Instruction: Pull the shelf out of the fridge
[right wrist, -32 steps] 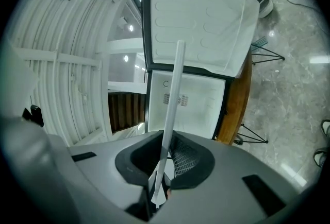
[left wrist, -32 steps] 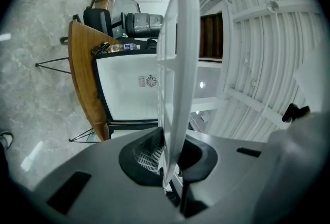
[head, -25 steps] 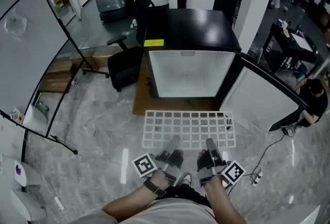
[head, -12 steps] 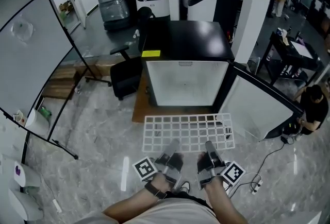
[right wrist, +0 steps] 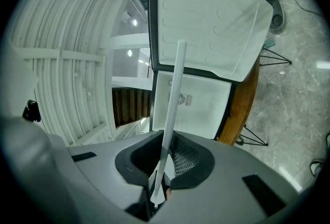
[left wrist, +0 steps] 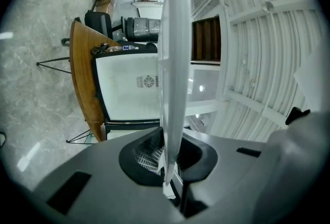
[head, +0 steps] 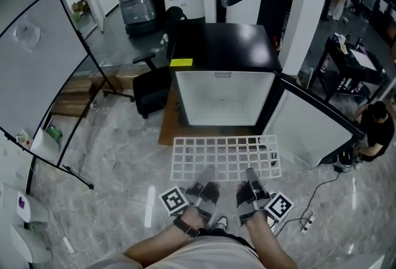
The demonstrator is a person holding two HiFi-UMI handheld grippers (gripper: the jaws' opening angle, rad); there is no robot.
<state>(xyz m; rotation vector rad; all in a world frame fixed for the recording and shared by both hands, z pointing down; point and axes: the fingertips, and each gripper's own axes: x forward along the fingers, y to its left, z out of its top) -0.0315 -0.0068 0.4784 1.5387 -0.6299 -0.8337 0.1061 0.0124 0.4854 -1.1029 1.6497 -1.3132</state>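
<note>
1. Head view: the wire shelf (head: 226, 156) is fully clear of the fridge (head: 223, 45). It is held flat above the marble floor (head: 117, 156), just in front of the open cavity. The fridge door (head: 309, 128) is swung open on the right.
2. Head view, grips: the left hand-held gripper (head: 206, 175) and the right hand-held gripper (head: 252, 175) both bite the shelf's near edge. They sit side by side near its middle, and the far edge points at the fridge.
3. Left gripper view: the jaws are almost together, pinched on the shelf's edge wire. The shelf runs edge-on away from the jaws toward the cavity, with nothing else between them.
4. Right gripper view: same here, with only a narrow gap and the pads clamped on the shelf rim. The shelf is edge-on, aimed at the cavity below the open door.
5. My read on the step: the pull-out looks done, and only carrying off or setting down remains.
6. Next move calls for keeping both grips tight and moving the 2 hands together and level. Uneven travel would likely twist the grid or let it slip from 1 grip.
</note>
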